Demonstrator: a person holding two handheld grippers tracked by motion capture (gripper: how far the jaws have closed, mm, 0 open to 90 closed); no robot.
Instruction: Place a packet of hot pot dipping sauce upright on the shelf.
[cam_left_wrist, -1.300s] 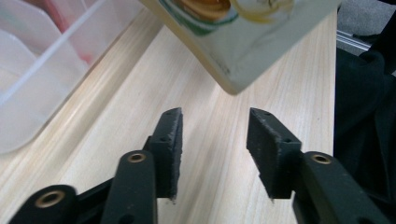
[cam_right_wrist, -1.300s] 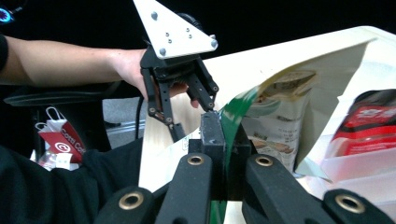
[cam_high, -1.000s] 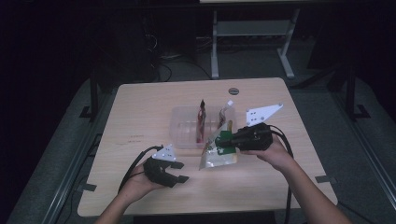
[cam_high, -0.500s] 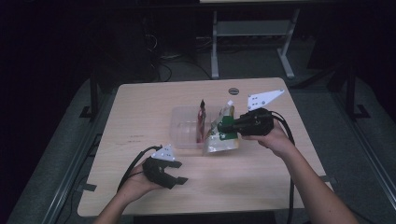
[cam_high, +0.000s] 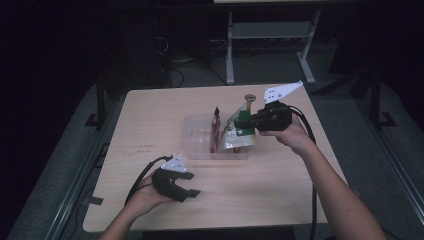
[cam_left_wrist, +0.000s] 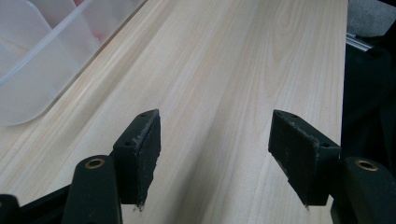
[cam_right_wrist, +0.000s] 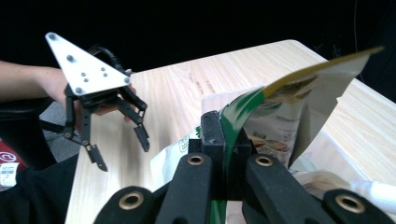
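Spanning the high view, the pale wooden surface (cam_high: 280, 195) carries a clear plastic tray (cam_high: 197, 135) holding a red packet (cam_high: 216, 131) on edge. Over the tray's right end the right gripper (cam_high: 246, 120) pinches a green-and-white printed pouch (cam_right_wrist: 280, 112) — its own view shows the jaws pressed on the pouch's edge. Near the front edge, the left gripper (cam_high: 192, 186) has just been opening — jaws spread, nothing between.

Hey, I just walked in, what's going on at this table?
A person is working at a light wooden table with a claw in each hand. The right claw is shut on the edge of a green and white snack pouch, holding it tilted over a clear plastic bin. A red packet stands upright in that bin. The left claw, open with nothing between its jaws, sits over bare table near the front edge.
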